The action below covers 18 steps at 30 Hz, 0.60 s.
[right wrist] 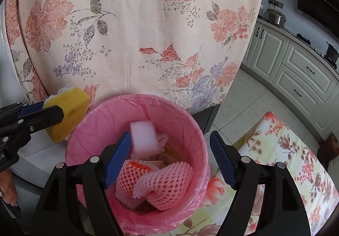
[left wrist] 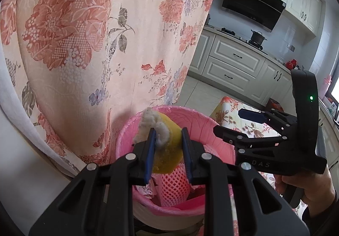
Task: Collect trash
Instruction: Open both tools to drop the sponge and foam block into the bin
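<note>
Left gripper [left wrist: 167, 147]: yellow sponge [left wrist: 167, 140] clamped, held at pink-lined bin [right wrist: 135, 223] rim | Right gripper [right wrist: 169, 157]: jaws wide, white block [right wrist: 143, 137] blurred above bin | Risk: sponge judged likely to fall outside rim if released there.

Pale tiled floor [right wrist: 250, 96] carries the pink-lined bin [right wrist: 190, 130] beside a floral-covered stool [right wrist: 296, 151]
</note>
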Each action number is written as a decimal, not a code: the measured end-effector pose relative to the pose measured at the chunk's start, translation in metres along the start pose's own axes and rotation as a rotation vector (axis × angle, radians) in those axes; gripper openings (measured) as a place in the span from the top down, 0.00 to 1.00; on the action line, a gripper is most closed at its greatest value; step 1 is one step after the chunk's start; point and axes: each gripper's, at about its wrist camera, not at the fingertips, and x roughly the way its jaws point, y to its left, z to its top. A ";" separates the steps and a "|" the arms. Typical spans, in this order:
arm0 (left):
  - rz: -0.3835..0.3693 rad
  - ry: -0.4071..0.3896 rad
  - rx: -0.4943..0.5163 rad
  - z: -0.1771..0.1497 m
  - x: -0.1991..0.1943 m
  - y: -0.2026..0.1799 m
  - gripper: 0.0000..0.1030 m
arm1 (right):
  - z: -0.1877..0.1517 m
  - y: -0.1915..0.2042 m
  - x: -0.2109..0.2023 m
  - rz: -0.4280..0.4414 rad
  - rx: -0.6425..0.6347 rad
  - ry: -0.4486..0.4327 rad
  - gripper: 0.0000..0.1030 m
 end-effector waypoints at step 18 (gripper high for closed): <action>-0.039 0.010 -0.015 0.013 0.021 -0.019 0.50 | -0.017 -0.037 -0.022 -0.051 0.059 -0.020 0.22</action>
